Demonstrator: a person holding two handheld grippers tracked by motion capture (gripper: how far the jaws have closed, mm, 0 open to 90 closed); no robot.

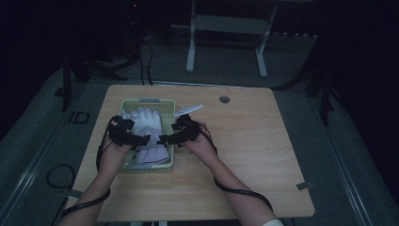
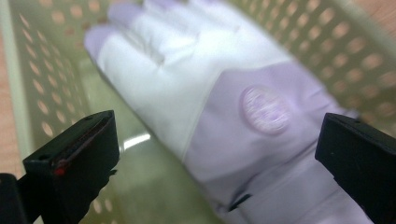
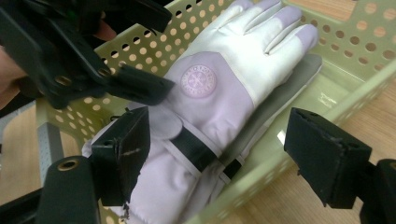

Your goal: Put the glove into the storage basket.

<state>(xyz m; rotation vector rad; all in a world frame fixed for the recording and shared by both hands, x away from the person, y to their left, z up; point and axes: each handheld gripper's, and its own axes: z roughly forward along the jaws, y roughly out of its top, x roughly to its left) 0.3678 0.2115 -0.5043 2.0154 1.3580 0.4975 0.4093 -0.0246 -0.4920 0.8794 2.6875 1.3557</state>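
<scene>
A: Starting at the left, how is the left gripper (image 1: 141, 140) placed?

B: It is held over the near left part of the pale green perforated basket (image 1: 123, 104), jaws spread wide with nothing between them. In the left gripper view the glove (image 2: 210, 112) is seen just beyond and between the two black jaws, untouched.

A: And the glove itself?

B: It is laid flat inside the basket, which is set on the left half of the wooden table (image 1: 263, 155). Its long axis is run along the basket's length: the white fingertips are pointed away from the person, and the lilac cuff with its dark strap (image 3: 196, 149) is turned toward the near end, where both grippers are met.

A: Further right?

B: The right gripper (image 1: 162, 140) is brought in over the near right rim, jaws likewise released and empty. In the right gripper view the cuff is framed between its jaws, one jaw over the cuff's edge and the other outside the basket wall.

A: Which is nearer?

B: Both are judged about equally near the cuff; the fingertips are well apart from either.
</scene>
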